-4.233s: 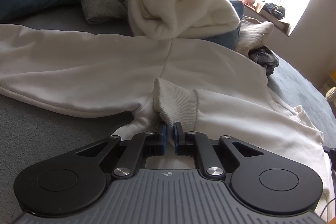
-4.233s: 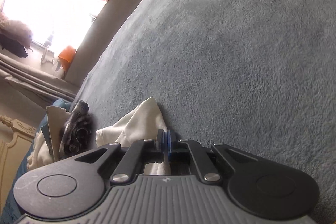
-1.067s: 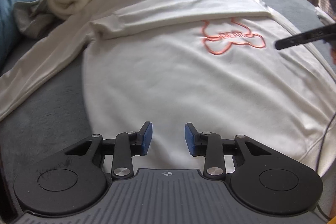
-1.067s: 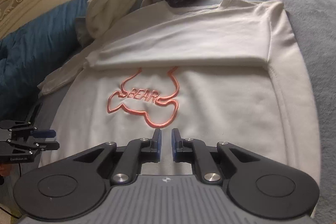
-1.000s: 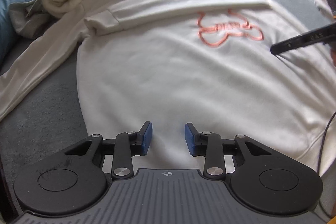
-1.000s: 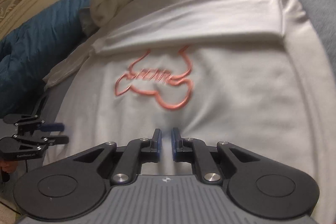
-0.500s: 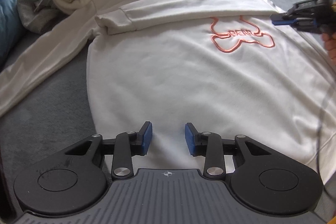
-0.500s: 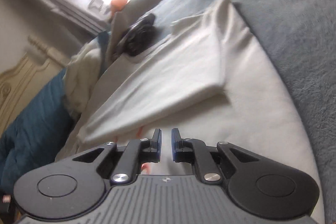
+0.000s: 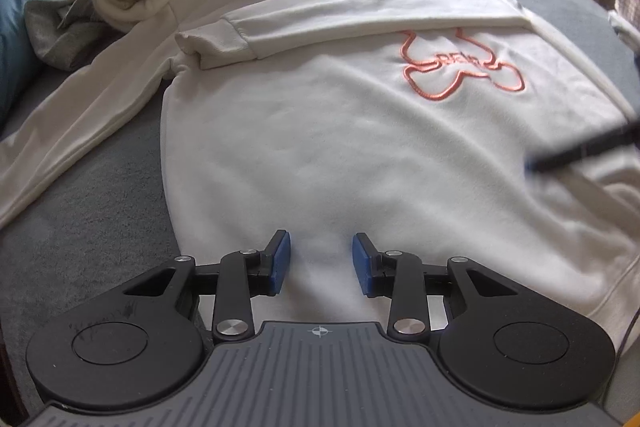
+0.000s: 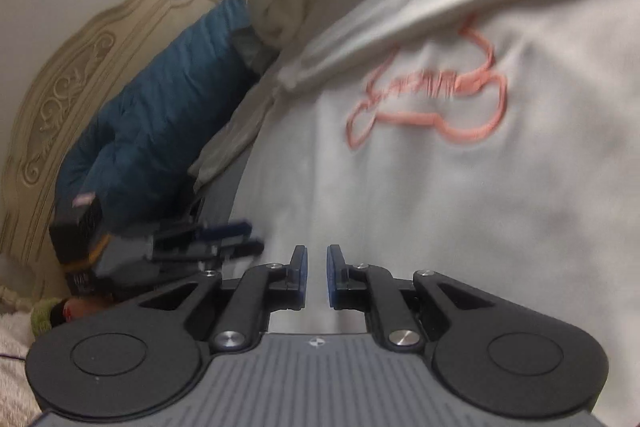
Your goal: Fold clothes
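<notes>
Fleece sweatshirt (image 9: 320, 131) looks soft, thick and floppy — with both grippers' fingers spread and holding nothing, left gripper (image 9: 320, 259) wider than right gripper (image 10: 316, 275), you pinch its ribbed hem or cuff.

White sweatshirt (image 9: 328, 131) lies flat, front up, filling mid-frame. Orange outline emblem (image 9: 460, 71) at upper right. One sleeve (image 9: 340, 23) folded across the chest; the other (image 9: 80, 107) extends toward left edge.
</notes>
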Demonstrator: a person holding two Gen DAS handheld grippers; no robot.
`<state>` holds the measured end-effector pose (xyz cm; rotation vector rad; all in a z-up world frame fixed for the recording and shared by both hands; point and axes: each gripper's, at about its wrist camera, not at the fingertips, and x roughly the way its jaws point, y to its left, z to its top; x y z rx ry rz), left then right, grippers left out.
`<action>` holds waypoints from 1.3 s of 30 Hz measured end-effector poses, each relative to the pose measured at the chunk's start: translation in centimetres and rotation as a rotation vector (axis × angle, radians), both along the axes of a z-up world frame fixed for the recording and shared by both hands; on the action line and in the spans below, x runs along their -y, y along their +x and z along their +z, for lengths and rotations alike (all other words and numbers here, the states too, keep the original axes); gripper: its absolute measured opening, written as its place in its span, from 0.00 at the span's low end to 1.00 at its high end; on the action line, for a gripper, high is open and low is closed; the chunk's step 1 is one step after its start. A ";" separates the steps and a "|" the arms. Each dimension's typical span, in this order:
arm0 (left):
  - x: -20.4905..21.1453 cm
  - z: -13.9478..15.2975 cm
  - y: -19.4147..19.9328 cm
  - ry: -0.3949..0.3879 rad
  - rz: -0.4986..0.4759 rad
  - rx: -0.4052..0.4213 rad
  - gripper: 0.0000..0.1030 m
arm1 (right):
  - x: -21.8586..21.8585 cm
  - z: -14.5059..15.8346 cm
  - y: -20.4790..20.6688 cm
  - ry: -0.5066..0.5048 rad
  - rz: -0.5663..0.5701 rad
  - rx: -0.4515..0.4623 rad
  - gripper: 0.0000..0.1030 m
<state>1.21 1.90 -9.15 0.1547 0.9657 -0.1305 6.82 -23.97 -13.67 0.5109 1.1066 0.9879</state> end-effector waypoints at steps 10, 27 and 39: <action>-2.9 0.2 -1.5 -0.013 0.068 -0.027 0.33 | -4.9 0.1 -2.9 -0.012 0.207 0.058 0.10; -5.7 0.7 -2.1 0.017 0.185 -0.024 0.32 | -14.3 -2.5 0.9 0.074 0.175 -0.001 0.09; -1.1 1.7 1.6 -0.153 -0.019 0.089 0.32 | -4.5 0.8 0.1 0.019 0.089 0.067 0.10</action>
